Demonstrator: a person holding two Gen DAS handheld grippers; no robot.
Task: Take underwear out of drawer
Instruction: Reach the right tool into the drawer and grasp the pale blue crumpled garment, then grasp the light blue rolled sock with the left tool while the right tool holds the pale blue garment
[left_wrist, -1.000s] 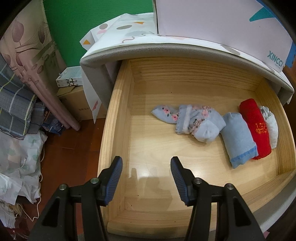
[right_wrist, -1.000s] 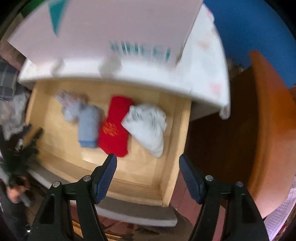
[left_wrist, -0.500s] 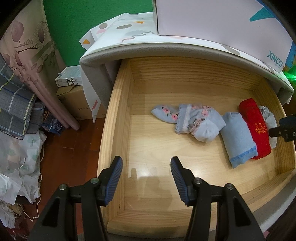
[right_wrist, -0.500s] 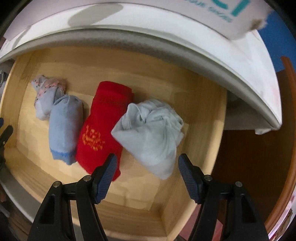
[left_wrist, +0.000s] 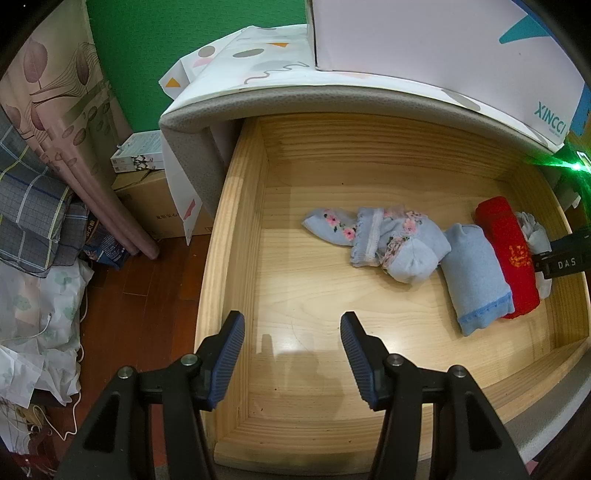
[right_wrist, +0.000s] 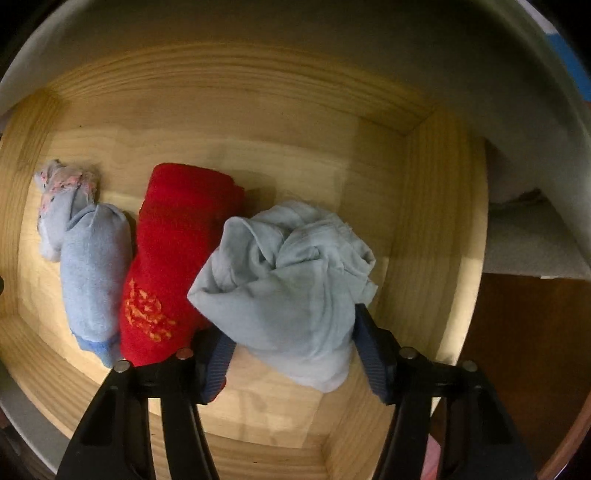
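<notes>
Red roll (right_wrist: 173, 254) touches pale underwear (right_wrist: 291, 284) between right hand-held gripper (right_wrist: 291, 350) fingers.

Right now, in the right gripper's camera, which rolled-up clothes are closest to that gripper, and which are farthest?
1. Pale blue crumpled bundle: between the right gripper's open fingers, at the drawer's right end.
2. Red roll with gold print: just left of it.
3. Light blue roll: further left.
4. Floral bundle: far left, towards the back.
</notes>
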